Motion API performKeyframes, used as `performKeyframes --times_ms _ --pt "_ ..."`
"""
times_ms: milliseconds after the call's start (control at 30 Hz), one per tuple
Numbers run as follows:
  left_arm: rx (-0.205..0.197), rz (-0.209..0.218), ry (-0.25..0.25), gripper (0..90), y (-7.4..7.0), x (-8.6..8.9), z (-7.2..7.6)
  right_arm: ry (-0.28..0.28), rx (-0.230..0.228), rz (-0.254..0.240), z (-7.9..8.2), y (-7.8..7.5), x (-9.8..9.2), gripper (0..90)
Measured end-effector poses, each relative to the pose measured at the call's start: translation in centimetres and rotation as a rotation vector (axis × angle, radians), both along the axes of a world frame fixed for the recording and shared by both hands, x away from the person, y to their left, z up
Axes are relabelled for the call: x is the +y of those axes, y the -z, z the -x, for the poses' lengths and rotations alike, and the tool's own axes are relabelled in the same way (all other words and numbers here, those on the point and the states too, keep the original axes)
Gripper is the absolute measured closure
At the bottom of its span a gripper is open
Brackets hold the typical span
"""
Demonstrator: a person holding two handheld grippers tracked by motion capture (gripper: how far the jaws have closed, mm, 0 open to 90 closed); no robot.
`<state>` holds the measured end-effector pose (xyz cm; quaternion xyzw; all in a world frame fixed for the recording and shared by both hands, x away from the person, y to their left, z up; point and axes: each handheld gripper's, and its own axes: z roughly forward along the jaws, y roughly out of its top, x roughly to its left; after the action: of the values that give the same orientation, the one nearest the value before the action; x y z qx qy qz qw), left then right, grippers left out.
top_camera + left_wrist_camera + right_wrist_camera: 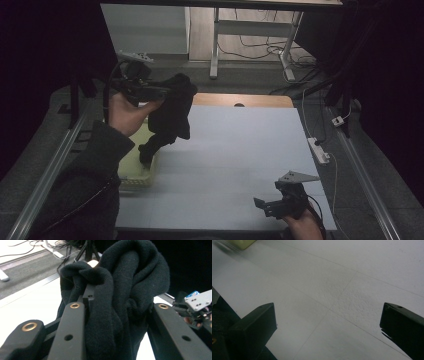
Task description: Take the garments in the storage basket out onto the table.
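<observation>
Holding a black cloth [172, 107] up over the worktop's [235, 150] left side, your left claw [150, 92] is clenched on the bunched knit fabric. In the left gripper view, the cloth [120, 302] fills the gap between the two jaws and spills over them. From the high view, its lower end hangs down to a pale yellow tray [135, 172] at the left edge of the worktop, though you cannot tell whether it touches. Your right claw [265, 205] sits low near the front right corner, well apart from the cloth. In the right gripper view, its jaws stand wide and released, with bare white worktop [329, 290] between them and a corner of the tray [243, 243] far off.
</observation>
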<state>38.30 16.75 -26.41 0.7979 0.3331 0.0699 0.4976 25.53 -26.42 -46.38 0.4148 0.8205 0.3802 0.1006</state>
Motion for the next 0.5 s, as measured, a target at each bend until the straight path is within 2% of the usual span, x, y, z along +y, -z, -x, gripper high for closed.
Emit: performKeyframes --times_ms 167,500 --pt "-0.004 0.007 0.021 62.6 -0.7 -1.2 -0.4 0.003 0.000 0.000 0.0 0.0 0.0 0.6" --pt "-0.029 0.011 0.080 62.6 -2.5 -4.9 -1.1 0.003 -0.001 -0.001 0.0 0.0 0.0 0.5"
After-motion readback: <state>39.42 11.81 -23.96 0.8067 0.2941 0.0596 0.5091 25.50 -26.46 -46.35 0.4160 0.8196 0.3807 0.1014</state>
